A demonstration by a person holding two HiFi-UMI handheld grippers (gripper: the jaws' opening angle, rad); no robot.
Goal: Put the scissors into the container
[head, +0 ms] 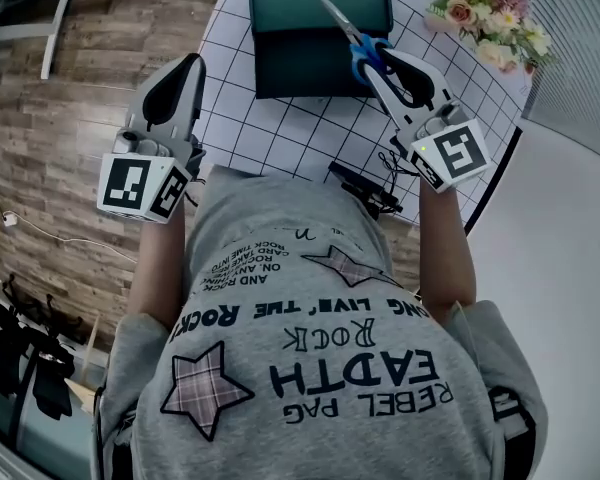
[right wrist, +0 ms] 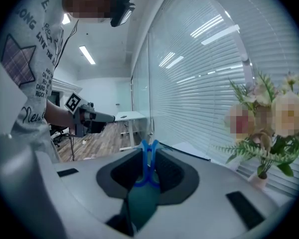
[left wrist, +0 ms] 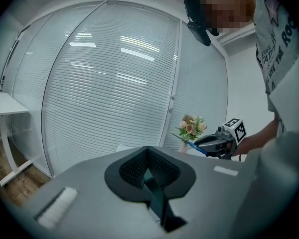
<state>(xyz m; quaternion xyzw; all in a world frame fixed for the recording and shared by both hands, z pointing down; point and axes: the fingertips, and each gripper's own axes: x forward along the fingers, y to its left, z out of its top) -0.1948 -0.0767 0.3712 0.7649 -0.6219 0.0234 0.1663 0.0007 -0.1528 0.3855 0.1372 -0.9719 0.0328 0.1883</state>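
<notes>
Two grippers in view: my left gripper (head: pixel 185 68) hangs over the wood floor (head: pixel 70 98), jaws pressed together, empty; my right gripper (head: pixel 382 65) clamps the blue-handled scissors (head: pixel 342 23) over the dark green container (head: pixel 290 63) on the gridded table (head: pixel 280 128)

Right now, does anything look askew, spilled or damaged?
Nothing stands out. The right gripper holds the scissors by their blue handles, blades over the dark green container, which sits on the gridded table. No spill or damage shows.

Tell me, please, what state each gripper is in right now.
Left gripper: shut, nothing between its jaws.
Right gripper: shut on the blue-handled scissors.
</notes>
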